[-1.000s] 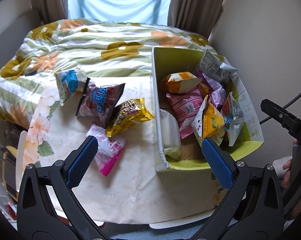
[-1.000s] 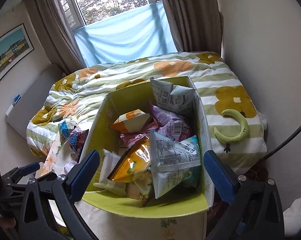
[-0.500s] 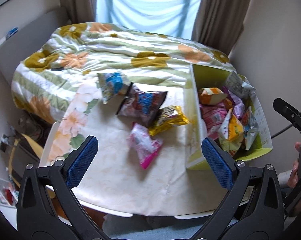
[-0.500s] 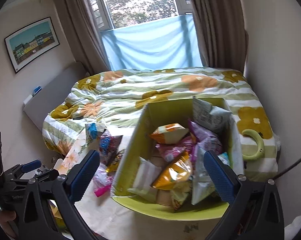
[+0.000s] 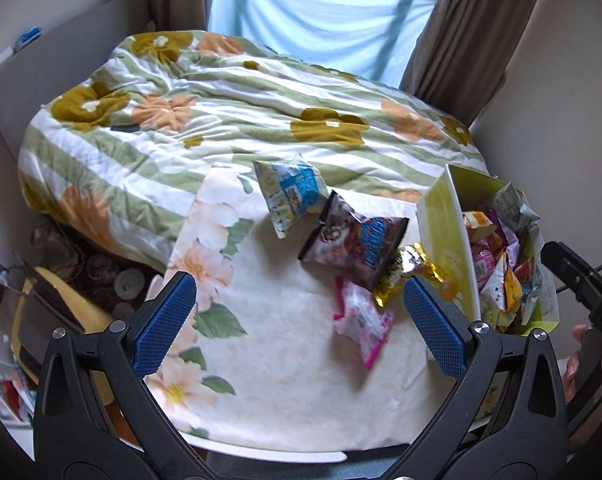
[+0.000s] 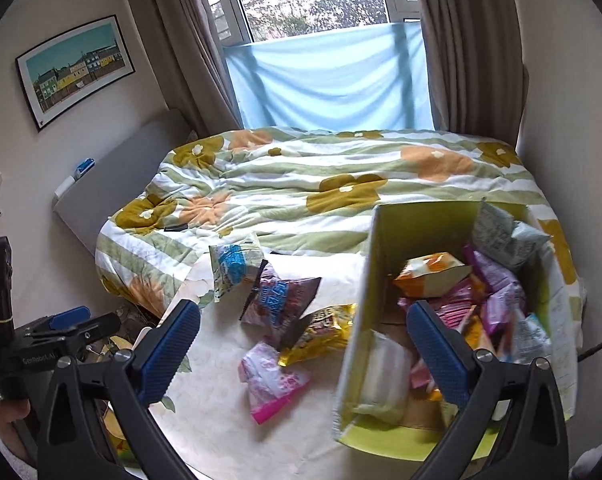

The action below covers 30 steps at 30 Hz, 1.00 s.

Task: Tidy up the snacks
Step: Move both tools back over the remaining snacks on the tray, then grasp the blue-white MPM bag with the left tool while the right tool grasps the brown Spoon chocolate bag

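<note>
While many snacks sit in the box at the table's right edge, four bags wait outside; both grippers, left gripper and right gripper, are wide open, holding nothing.

Four snack packets lie loose on the floral-clothed surface: one blue-and-white packet, one dark packet with blue lettering, one gold foil packet and one pink-and-white packet. One yellow-green box stands beside them, packed with more packets than can be counted; one orange-and-white packet sits clearly on top. Two grippers are in view, the left gripper and the right gripper, each with two blue-padded fingers. One framed picture hangs on the wall.
</note>
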### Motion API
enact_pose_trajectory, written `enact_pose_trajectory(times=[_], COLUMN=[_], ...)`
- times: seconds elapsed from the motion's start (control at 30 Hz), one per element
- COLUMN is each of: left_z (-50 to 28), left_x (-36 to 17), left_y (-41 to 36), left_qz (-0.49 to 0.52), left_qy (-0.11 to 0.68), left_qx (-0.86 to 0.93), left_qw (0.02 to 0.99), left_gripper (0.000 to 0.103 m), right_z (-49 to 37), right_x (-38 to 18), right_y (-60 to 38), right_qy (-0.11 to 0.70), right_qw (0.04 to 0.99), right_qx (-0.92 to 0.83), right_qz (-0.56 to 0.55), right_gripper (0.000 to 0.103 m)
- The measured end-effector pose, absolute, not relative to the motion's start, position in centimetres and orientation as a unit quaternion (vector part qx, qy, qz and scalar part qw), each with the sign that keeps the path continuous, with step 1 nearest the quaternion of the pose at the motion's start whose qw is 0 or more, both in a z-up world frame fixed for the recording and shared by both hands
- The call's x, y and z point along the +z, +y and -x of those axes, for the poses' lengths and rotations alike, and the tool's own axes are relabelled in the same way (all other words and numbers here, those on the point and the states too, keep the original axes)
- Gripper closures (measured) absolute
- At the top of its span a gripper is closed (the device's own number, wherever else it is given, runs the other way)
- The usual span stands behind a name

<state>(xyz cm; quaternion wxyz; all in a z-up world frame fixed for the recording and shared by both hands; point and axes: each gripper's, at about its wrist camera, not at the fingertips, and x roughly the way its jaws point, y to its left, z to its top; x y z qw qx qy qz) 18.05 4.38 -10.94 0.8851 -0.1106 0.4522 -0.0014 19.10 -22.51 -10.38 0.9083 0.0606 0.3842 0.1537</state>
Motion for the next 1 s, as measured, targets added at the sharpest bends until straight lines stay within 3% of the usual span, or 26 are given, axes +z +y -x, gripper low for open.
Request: enact_pose_trajectory(times=[0.4,0.77,1.0], left_z=[-30.3,-41.4,-44.4], left_x=[-16.2,-25.0,-28.9], left_y=[10.8,10.0,8.3], left_qz=[0.127,0.165,0.179], left_qy=[0.502,0.562,0.589], left_qx=[-0.100,-0.167,-0.184], left_qw=[0.849,0.793,0.766], left_gripper=[0.001,0.001,0.001], right_z=[-24.0,-29.1,-30.8], right_x=[-15.0,-21.5,-23.6], right_y=[-14.4,-13.2,-13.3], right_qy=[0.423,0.473,0.487], right_qw=[0.901,0.876,0.868], right_qx=[0.070,0.006,-0.003], right_qz=[-0.067,-0.089,-0.096], right_gripper=[0.000,0.000,0.000])
